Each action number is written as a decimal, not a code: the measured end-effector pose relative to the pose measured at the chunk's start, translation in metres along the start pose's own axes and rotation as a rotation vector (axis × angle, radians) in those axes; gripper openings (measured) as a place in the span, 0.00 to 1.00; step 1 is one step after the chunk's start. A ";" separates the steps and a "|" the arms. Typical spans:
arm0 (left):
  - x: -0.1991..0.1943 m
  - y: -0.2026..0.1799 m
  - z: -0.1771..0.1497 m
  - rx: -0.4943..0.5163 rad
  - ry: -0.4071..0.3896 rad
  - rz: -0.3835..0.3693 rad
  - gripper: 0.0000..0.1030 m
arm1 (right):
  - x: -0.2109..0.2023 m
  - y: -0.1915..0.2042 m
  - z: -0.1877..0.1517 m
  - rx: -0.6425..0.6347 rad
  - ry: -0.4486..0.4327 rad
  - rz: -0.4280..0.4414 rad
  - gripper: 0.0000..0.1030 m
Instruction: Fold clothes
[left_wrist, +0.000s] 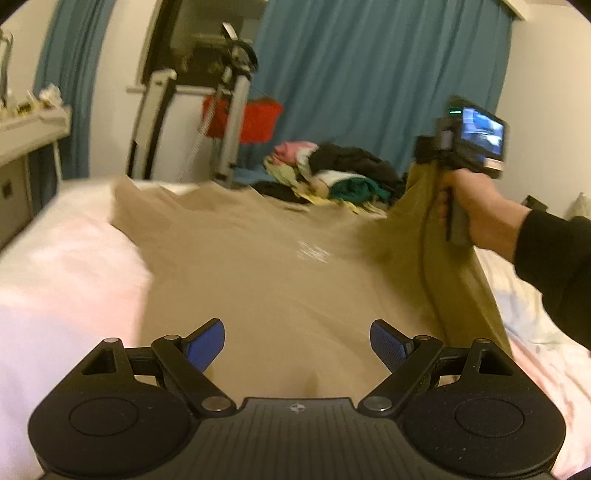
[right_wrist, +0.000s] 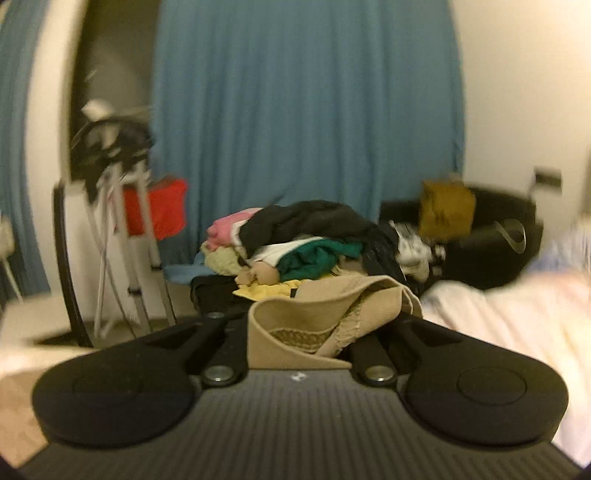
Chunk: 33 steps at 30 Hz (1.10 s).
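Beige garment (left_wrist: 266, 258) covers the bed (left_wrist: 55, 280); clothes pile (left_wrist: 332, 173) lies beyond

Tan garment (left_wrist: 266, 266) spread on the bed, right edge lifted, bunched.

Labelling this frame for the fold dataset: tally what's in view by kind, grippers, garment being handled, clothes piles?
Grippers: 2, left gripper open, right gripper shut on the fabric
Tan garment being handled: 1
Pile of unfolded clothes: 1
Total: 4

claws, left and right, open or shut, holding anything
Left claw: open, empty, above the tan garment.
Right claw: shut on the tan garment's edge, lifting it.
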<state>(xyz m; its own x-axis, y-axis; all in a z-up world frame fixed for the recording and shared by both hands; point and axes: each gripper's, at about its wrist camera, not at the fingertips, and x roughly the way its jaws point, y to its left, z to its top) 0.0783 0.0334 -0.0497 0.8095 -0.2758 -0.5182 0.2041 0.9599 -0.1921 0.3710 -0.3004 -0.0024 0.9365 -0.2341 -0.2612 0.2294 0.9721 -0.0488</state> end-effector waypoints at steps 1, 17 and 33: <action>-0.004 0.006 0.003 0.005 -0.008 0.012 0.87 | 0.000 0.025 -0.003 -0.049 -0.001 0.011 0.04; 0.056 0.079 0.004 -0.107 0.055 0.032 0.89 | 0.047 0.201 -0.080 -0.234 0.231 0.351 0.69; 0.018 0.021 -0.003 0.049 0.019 0.061 0.89 | -0.212 0.021 -0.060 0.160 0.277 0.460 0.99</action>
<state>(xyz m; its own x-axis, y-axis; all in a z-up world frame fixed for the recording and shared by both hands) 0.0956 0.0485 -0.0662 0.8109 -0.2171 -0.5434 0.1819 0.9762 -0.1185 0.1612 -0.2292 -0.0056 0.8500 0.2469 -0.4654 -0.1285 0.9539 0.2714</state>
